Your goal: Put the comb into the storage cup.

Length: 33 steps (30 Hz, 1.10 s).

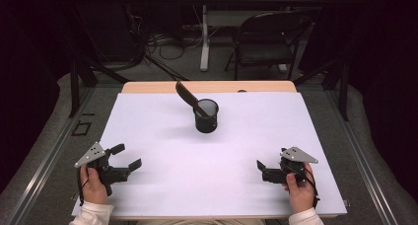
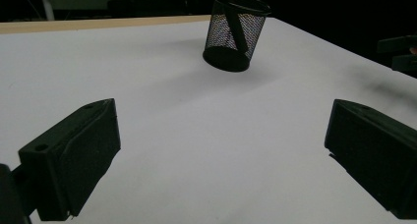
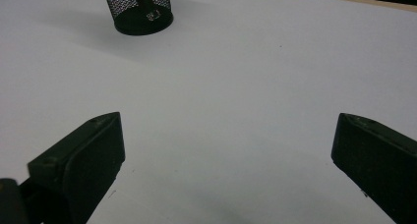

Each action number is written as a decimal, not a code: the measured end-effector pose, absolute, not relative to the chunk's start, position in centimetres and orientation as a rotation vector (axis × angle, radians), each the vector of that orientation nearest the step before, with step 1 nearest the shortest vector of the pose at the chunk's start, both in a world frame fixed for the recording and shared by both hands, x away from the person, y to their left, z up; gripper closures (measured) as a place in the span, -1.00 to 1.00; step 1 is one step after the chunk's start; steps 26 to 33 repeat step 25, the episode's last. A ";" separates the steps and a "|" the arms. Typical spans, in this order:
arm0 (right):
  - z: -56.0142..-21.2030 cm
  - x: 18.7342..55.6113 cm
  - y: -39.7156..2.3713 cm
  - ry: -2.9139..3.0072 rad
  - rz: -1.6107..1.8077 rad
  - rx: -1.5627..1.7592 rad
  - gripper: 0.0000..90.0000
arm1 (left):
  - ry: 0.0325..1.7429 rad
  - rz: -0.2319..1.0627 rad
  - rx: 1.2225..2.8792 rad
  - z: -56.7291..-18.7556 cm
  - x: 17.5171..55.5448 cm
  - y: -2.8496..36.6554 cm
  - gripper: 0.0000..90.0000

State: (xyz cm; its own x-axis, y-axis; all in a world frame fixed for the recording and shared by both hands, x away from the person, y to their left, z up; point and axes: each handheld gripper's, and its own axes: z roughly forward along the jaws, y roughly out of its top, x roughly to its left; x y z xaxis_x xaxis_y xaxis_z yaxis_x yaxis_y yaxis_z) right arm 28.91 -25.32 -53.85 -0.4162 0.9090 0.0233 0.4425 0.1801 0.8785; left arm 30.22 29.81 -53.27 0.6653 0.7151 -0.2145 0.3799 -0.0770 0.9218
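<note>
Both claws are sitting wide and empty: the left claw (image 1: pixel 127 156) and right claw (image 1: pixel 261 169) are resting near the surface's (image 1: pixel 162 185) front edge. The black mesh cup (image 1: pixel 206 116) is standing mid-surface, well apart, a dark tool (image 1: pixel 186 95) leaning out leftward. Best approach: come in level, steadying the cup's rim before lifting the tool.

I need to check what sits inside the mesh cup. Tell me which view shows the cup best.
The high view: it looks down on the whole mesh cup, its open rim and the dark tool leaning out of it. The left gripper view shows the cup from the side, its mesh clear but the tool cropped. The right gripper view cuts off the cup's top.
</note>
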 end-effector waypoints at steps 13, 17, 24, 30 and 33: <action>-54.0 28.9 -25.3 1.946 1.177 1.272 -1.00 | 0.895 0.348 1.697 -53.4 30.2 29.7 -0.99; -54.0 29.0 -25.3 1.948 1.173 1.272 -1.00 | 0.897 0.345 1.694 -53.4 30.3 29.7 -0.99; -54.0 29.0 -25.4 1.949 1.174 1.278 -1.00 | 0.897 0.341 1.690 -53.4 30.3 29.7 -0.99; -54.0 29.0 -25.4 1.947 1.174 1.279 -1.00 | 0.897 0.342 1.686 -53.4 30.3 29.7 -0.99; -54.0 29.0 -25.4 1.947 1.174 1.279 -1.00 | 0.897 0.342 1.686 -53.4 30.3 29.7 -0.99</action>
